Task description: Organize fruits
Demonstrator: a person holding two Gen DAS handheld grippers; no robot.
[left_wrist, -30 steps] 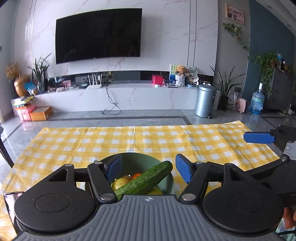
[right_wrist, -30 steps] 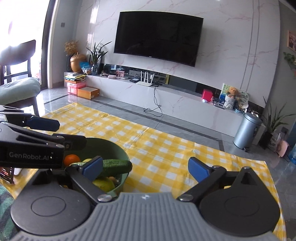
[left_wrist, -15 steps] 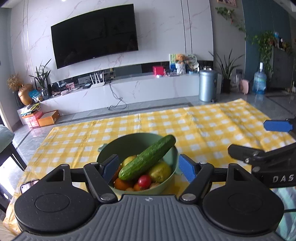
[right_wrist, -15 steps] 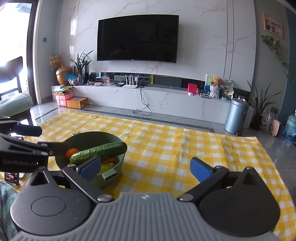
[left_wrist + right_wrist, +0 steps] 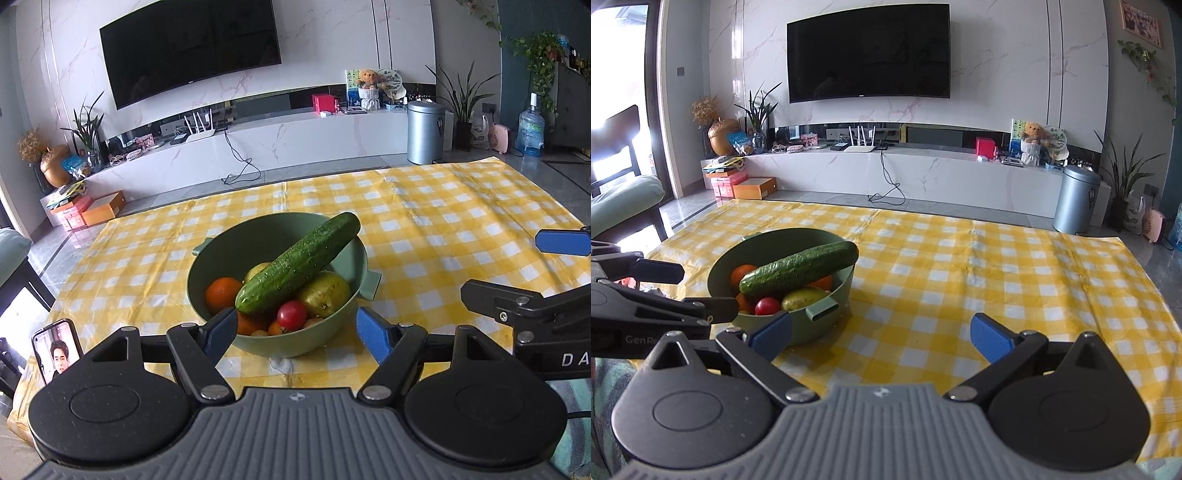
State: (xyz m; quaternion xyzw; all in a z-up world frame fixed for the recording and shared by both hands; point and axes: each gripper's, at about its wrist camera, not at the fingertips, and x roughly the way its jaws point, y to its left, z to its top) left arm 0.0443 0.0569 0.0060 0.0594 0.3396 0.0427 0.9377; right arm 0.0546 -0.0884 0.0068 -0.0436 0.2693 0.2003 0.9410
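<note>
A green bowl (image 5: 218,258) (image 5: 827,317) stands on the yellow checked cloth (image 5: 424,229). A long cucumber (image 5: 299,264) (image 5: 799,271) lies across its rim, over an orange (image 5: 222,294), a red tomato (image 5: 292,315) (image 5: 767,306) and a yellow-green pear (image 5: 327,295). My left gripper (image 5: 297,334) is open, its blue pads on either side of the bowl's near wall without touching it. My right gripper (image 5: 881,338) is open over bare cloth just right of the bowl, holding nothing. Each gripper shows at the edge of the other's view.
A phone (image 5: 57,349) with a lit screen leans at the cloth's left front corner. The cloth stretches wide to the right and behind the bowl. A chair with a green cushion (image 5: 624,199) stands at the left. A TV wall and low cabinet lie beyond.
Both grippers have sunk and tipped down toward the table, so the bowl and its fruit now show in full. The left jaws stand a little wider. Nothing has been taken hold of.
</note>
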